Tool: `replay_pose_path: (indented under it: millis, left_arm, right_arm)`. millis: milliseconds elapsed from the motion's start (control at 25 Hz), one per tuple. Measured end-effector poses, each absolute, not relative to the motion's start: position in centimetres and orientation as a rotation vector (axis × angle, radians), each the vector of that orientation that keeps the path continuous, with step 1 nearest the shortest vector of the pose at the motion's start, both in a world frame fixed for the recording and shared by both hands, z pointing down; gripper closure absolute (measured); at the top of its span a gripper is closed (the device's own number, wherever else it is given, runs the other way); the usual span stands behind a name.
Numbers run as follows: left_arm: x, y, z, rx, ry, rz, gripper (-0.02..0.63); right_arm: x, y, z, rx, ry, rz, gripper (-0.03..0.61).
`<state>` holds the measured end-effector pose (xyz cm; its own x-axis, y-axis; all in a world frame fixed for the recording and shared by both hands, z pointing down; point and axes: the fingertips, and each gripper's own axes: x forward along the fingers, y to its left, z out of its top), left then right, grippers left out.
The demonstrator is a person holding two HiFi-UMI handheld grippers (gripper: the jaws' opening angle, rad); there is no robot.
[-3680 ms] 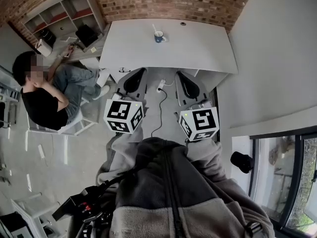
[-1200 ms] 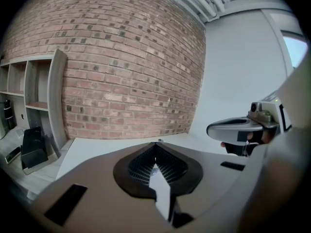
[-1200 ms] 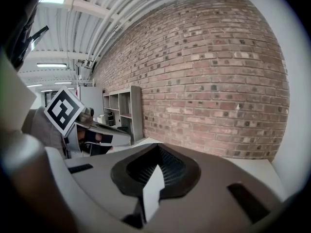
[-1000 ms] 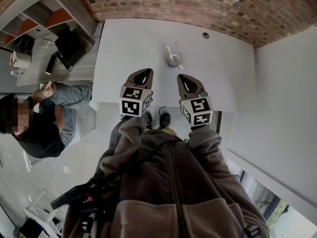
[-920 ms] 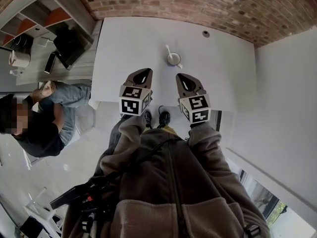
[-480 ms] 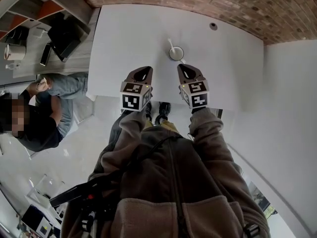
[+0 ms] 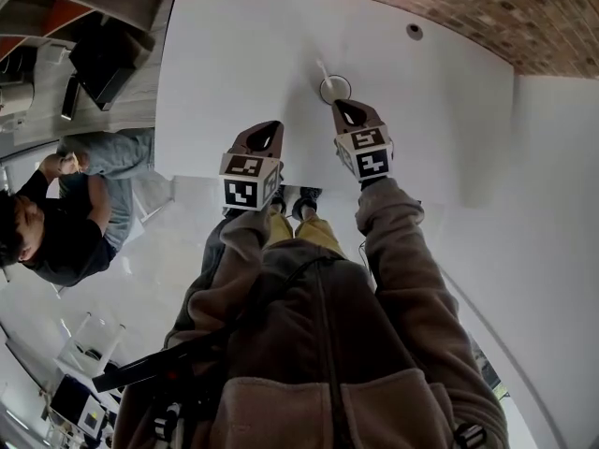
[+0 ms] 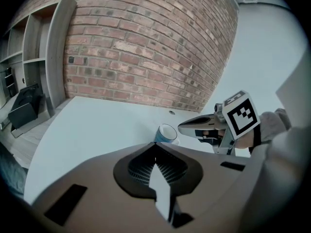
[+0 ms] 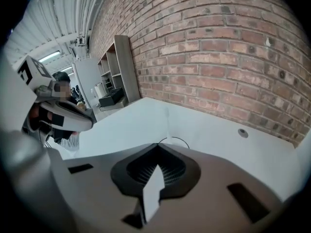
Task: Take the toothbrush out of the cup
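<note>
nearest is the wearer's grey-brown fleece jacket (image 7: pixel 318 344), both sleeves stretched toward the blue mug-like cup with a white inside (image 7: pixel 334 89). the left gripper (image 7: pixel 265 131) hangs short of the cup and off to its left, over the near edge of the plain white table (image 7: pixel 234 45); its own view shows its jaws drawn together with nothing between them. the right gripper (image 7: pixel 344 110) sits just short of the cup, its tip nearly at the rim, jaws likewise closed and empty. over the last few seconds the wearer has walked up from well back, and in the last second the right gripper has gone ahead of the left and closed most of the gap to the cup. the thin white toothbrush (image 7: pixel 322 71) stands in the cup, leaning toward the cup's far left, untouched. so the approach looks nearly done, but the right jaws would need to part before they could take the handle. beyond the cup lies bare tabletop, then a red brick wall (image 8: pixel 146 42)
</note>
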<state>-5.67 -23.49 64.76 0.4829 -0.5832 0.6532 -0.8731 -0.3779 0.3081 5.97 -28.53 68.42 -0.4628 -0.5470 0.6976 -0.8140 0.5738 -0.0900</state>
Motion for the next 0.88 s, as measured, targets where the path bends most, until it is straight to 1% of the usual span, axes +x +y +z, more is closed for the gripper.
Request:
replay_pose_path:
  millis: [240,520,600,880]
  left_arm:
    - [-5.9,-23.5,66.1,2.075,-1.196,0.589,0.611]
    - [-7.0,-22.9,66.1,2.043,-1.214,0.595,0.611]
    - [-7.1,-22.7,66.2,2.038,-1.214,0.597,0.611]
    - [-7.6,-22.0,66.2,2.028,-1.215,0.607,0.611]
  right_arm:
    - [5.9,-31.0,71.2,1.047,-2.15,0.519,0.578]
    - [5.8,-32.1,72.6,0.952,-2.11,0.482,0.574]
    - [5.6,-32.4,72.9,0.932,-2.098,0.465,0.537]
    - [5.1,-33.5,73.5,0.904,-2.062,0.463,0.535]
